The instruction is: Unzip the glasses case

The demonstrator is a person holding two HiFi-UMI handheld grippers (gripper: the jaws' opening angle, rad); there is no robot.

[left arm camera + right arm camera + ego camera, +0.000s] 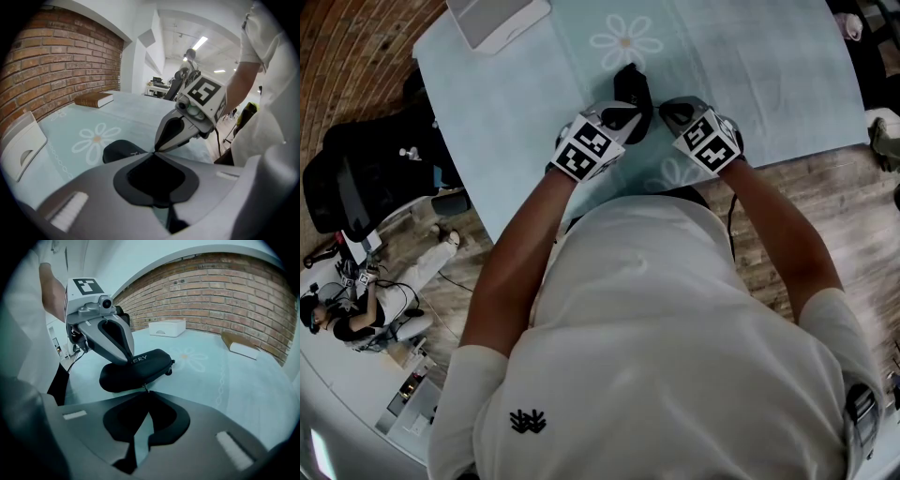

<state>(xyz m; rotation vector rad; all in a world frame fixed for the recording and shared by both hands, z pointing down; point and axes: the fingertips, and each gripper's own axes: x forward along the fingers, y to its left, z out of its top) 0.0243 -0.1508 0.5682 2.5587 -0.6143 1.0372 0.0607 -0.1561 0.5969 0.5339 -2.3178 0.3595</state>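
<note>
The black glasses case (633, 82) lies on a pale blue cloth with daisy prints (750, 66), close to the table's near edge. In the right gripper view the case (140, 369) lies lengthwise with white lettering on its lid. My left gripper (129, 359) is shut, with its tips resting on the near end of the case. My right gripper (146, 391) is shut just below that end, on the small zipper pull (144, 387). In the left gripper view my left gripper (154, 152) and right gripper (159, 146) almost touch tip to tip beside the case (117, 151).
A white box (497, 19) sits at the far left corner of the table. A brown book (93, 99) lies further along by the brick wall. The table's near edge (806, 155) runs just behind my grippers. A black chair (366, 169) and a seated person (356, 314) are on the floor to the left.
</note>
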